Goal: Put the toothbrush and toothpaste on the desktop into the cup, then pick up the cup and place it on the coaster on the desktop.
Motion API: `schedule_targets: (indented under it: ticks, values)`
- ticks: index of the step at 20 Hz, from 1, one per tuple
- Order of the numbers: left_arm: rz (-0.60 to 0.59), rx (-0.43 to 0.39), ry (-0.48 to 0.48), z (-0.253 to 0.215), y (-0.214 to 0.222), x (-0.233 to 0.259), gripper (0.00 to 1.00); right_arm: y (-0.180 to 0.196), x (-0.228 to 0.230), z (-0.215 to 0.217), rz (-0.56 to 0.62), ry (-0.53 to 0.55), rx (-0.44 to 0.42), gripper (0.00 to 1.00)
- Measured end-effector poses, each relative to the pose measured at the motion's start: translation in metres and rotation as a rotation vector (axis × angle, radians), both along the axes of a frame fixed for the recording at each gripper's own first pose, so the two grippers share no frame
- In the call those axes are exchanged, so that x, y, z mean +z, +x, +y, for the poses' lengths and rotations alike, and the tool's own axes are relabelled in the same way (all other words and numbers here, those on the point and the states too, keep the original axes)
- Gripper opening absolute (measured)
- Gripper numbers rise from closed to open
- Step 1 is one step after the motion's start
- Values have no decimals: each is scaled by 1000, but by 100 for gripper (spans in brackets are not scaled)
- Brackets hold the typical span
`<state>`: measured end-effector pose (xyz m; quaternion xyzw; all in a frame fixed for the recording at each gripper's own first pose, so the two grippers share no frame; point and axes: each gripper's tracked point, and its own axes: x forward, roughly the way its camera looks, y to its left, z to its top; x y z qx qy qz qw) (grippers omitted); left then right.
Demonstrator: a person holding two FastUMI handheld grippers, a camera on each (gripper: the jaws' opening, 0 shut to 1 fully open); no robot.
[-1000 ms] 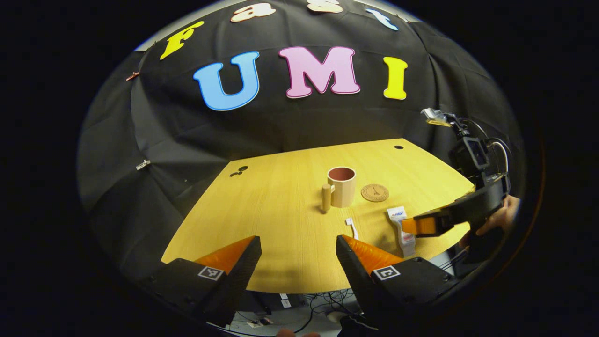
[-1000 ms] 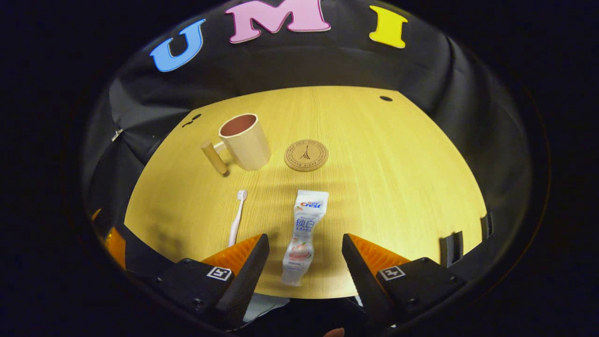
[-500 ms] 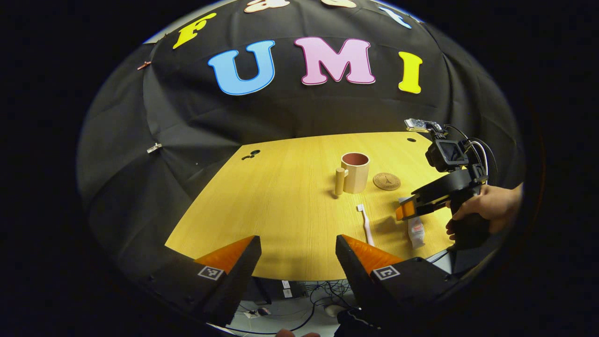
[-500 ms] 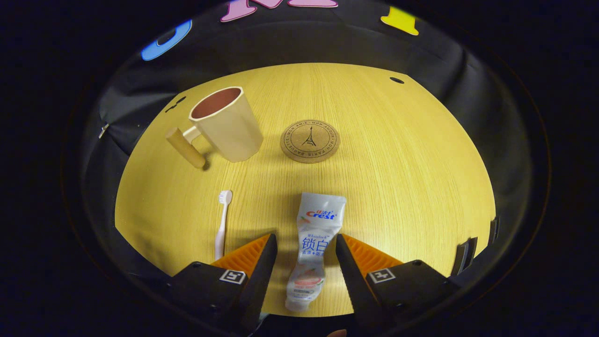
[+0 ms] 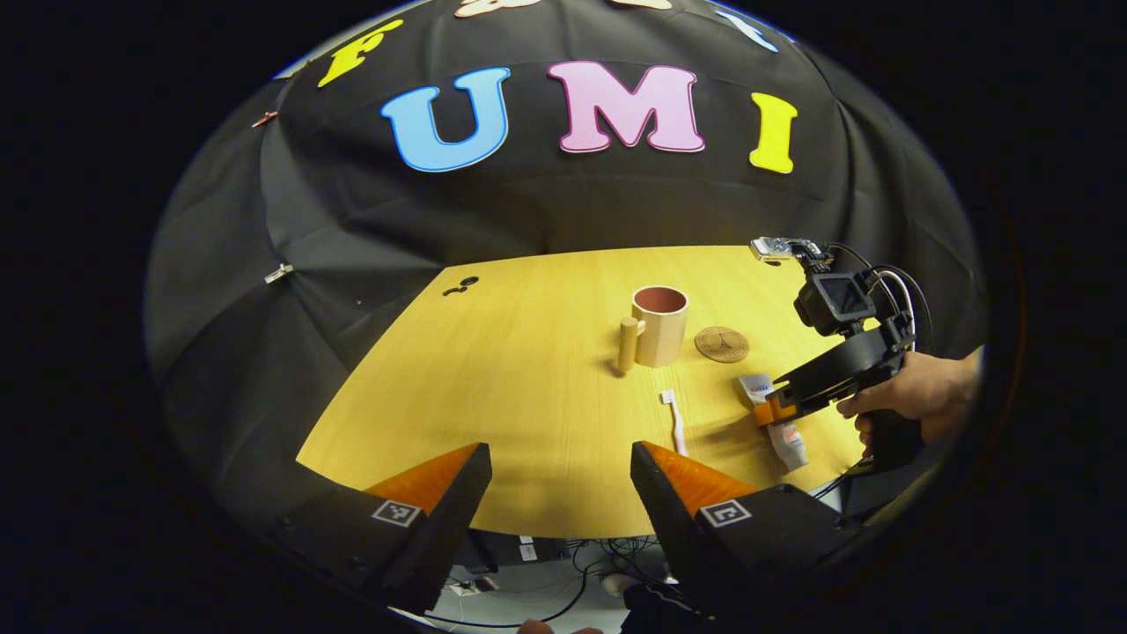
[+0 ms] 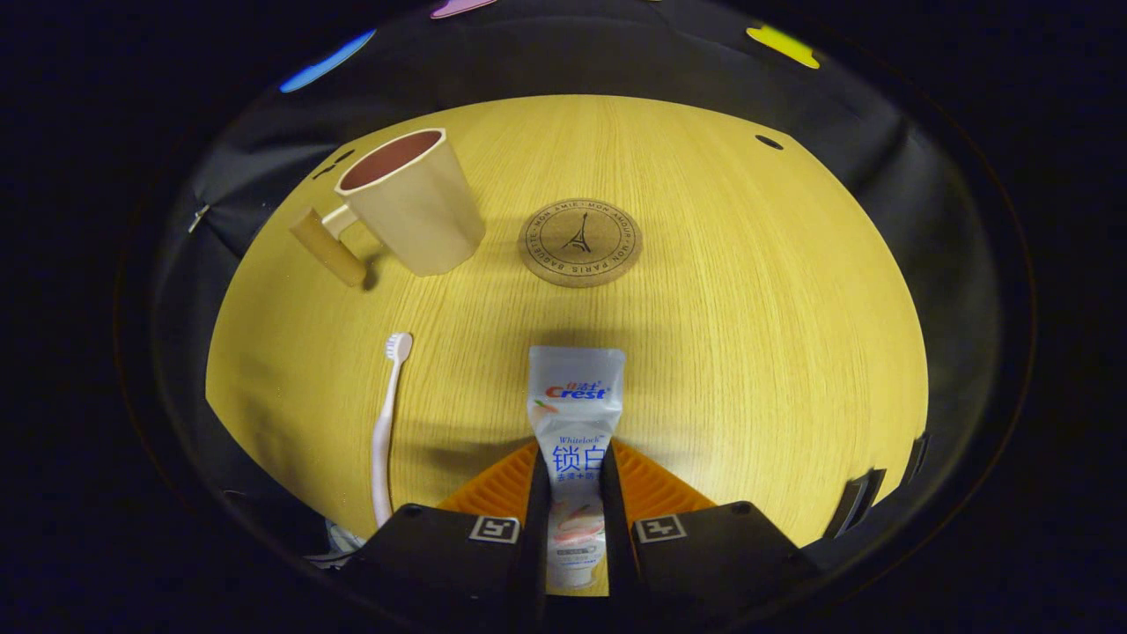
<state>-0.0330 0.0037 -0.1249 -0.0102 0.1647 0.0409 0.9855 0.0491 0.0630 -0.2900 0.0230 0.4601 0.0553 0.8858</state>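
**R fingers pinched on the toothpaste, L spread at the near edge**

Your right gripper (image 6: 574,493) has both fingers pressed on the toothpaste (image 6: 574,414) at mid-tube, w/ the crimped end pointing away toward the coaster (image 6: 579,242). The right gripper view gives you that pinch close up, plus the cup (image 6: 412,204) upright at far left w/ its handle facing left, just beside the coaster but apart from it. The toothbrush (image 6: 386,423) lies flat left of the tube, bristle head away from you.

The left gripper view gives what the other can't: your hand (image 5: 911,398) on the right gripper's grip and the camera on top of it, seen from the side low over the desktop (image 5: 493,387) near its right edge. It also shows cables on the floor (image 5: 563,577) under the table. Your left gripper (image 5: 561,471) hangs w/ fingers spread wide, nothing between them, short of the near edge.

Vs 0.5 s ago: R fingers were astride the tube w/ gaps each side; now closed on it. Cup, coaster, toothbrush unmoved. L gripper's spread is unchanged.
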Motion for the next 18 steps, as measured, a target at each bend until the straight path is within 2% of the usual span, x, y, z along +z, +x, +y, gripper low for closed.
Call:
schedule_targets:
  ticks: [3,6,10,14,18]
  values:
    - [16,-49,15,-21,17,-1,99,-7,1,-2,11,77,7,25]
    - [58,-98,19,-45,34,-9,98,-23,6,-7,20,159,7,25]
    - [134,-146,-2,-79,60,-26,98,-34,21,-33,-2,169,42,25]
    - [217,-157,-28,-103,87,-49,91,-38,29,-63,-8,168,35,25]
    - [311,-106,-44,-106,109,-75,89,-36,24,-79,16,175,24,25]
